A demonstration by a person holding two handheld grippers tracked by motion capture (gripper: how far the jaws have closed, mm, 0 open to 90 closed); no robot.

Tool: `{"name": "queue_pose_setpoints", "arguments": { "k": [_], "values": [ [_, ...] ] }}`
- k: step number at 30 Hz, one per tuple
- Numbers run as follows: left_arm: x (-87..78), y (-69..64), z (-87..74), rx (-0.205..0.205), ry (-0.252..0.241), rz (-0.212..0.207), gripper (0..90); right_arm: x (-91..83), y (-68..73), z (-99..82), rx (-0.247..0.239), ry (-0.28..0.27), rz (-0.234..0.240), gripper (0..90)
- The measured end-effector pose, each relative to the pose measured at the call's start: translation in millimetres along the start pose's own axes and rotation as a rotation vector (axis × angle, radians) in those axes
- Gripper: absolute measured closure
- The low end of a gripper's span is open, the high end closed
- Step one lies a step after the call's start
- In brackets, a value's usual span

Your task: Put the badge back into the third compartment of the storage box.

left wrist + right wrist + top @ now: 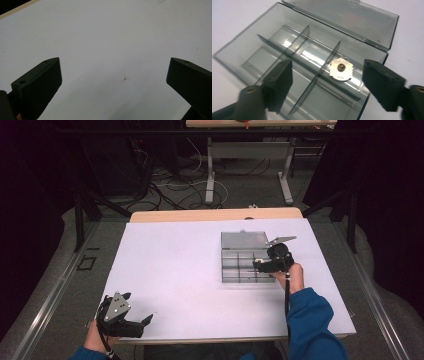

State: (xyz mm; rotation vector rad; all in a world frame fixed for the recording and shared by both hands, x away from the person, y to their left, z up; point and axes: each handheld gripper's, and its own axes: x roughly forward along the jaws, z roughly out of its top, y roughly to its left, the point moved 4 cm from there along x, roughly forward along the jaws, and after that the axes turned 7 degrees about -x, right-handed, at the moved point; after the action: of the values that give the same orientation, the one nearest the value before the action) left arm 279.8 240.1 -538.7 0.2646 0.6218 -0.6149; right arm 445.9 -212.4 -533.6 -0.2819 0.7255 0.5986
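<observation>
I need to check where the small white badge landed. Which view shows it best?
The right gripper view: the white badge lies close up in a compartment of the clear divided box. In the high view the box is small and the badge cannot be made out.

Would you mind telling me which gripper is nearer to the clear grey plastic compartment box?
Right. The right gripper hovers over the clear grey plastic compartment box, jaws open; the left gripper sits far off at the table's near left edge.

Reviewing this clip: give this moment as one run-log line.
right gripper: open over organizer box | small pale badge: lying in a far compartment | left gripper: open, above bare table
</observation>
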Motion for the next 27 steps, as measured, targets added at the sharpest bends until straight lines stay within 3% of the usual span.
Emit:
{"name": "queue_pose_setpoints", "arguments": {
  "k": [4, 10, 27],
  "values": [
    [-0.3, -0.1, -0.2, 0.002, 0.002, 0.001, 0.3, -17.1, 9.0, -0.7, -0.015, -0.033, 0.065, 10.8],
    [-0.4, -0.2, 0.0, 0.002, 0.001, 0.002, 0.3, -36.5, 24.1, -5.4, -0.063, -0.050, 0.100, 1.2],
    [0.0, -0.9, 0.1, 0.000, 0.003, 0.001, 0.3, -68.7, 49.2, -24.9, -0.120, -0.081, 0.120, 0.1]
  ]
}}
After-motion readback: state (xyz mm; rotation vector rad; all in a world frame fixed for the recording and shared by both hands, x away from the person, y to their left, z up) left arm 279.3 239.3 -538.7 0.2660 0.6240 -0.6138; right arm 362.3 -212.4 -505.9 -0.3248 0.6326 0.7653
